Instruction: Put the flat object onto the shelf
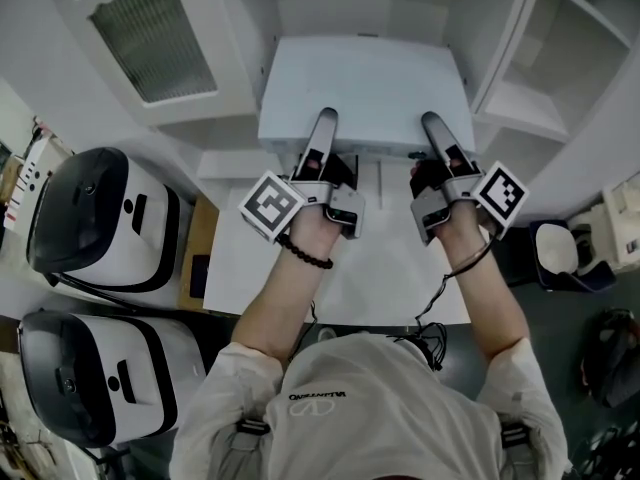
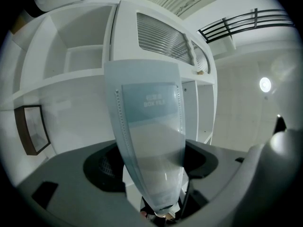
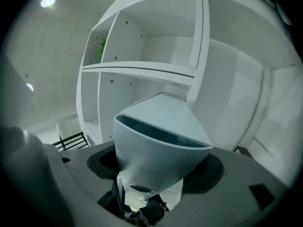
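Note:
A flat pale-blue box file [image 1: 365, 83] is held up in front of me, lying level over the white table [image 1: 390, 278]. My left gripper [image 1: 322, 138] is shut on its near edge at the left. The right gripper [image 1: 437, 138] is shut on the same edge at the right. In the left gripper view the box file [image 2: 151, 126] rises edge-on between the jaws, its spine label facing the camera. In the right gripper view the box file [image 3: 161, 141] shows its hollow end between the jaws. The white shelf unit [image 1: 520, 98] stands just ahead and to the right, its open compartments [image 3: 142, 70] seen close.
Two white-and-black appliances [image 1: 100, 218] [image 1: 90, 373] sit at my left. A louvred cabinet door [image 1: 150, 28] is at the upper left. A dark bin [image 1: 565, 253] stands at the right. A framed picture [image 2: 31, 129] and a black railing [image 2: 246, 22] appear in the left gripper view.

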A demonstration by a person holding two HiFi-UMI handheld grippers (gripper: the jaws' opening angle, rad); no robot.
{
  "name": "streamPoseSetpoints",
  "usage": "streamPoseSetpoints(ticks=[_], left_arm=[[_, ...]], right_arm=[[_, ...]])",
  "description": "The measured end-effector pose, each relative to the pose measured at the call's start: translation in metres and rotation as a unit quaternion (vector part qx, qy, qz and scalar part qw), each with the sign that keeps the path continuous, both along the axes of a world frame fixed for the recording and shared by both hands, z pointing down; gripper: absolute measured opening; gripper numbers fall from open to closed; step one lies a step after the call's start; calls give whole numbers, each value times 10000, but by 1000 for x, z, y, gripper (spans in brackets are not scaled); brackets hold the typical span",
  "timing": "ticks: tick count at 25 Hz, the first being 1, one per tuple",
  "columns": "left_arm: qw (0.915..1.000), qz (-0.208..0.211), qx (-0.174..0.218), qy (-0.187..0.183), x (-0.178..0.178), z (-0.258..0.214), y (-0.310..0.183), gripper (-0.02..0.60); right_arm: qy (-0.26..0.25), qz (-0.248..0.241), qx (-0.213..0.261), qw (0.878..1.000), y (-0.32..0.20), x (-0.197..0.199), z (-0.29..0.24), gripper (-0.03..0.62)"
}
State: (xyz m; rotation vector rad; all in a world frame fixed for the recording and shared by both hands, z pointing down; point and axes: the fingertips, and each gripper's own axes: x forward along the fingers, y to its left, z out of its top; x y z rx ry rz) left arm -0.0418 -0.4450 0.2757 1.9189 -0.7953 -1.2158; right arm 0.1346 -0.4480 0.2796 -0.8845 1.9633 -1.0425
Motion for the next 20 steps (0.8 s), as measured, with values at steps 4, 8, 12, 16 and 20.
streamPoseSetpoints(ticks=[4,8,12,16,20], left_arm=[[9999,26,-92,28,-6,-6,-38,342],[9997,-6,-201,-163,-6,-8,-52,342],[9996,-61,-243,-162,-8,-6,-67,342],[9993,-104,-327,-176,-8,-6,-72,344],[9991,-76,-338,-249,-7,-7,-72,351]], right_arm=[[-14,57,-111,9999,-38,-5,-5,359],[-28,97,-204,9997,-53,-4,-6,359],[-46,143,-281,9995,-64,-4,-8,364],[-121,130,-383,9991,-74,-4,-8,365],[-157,160,-444,9988,-76,-4,-8,374]])
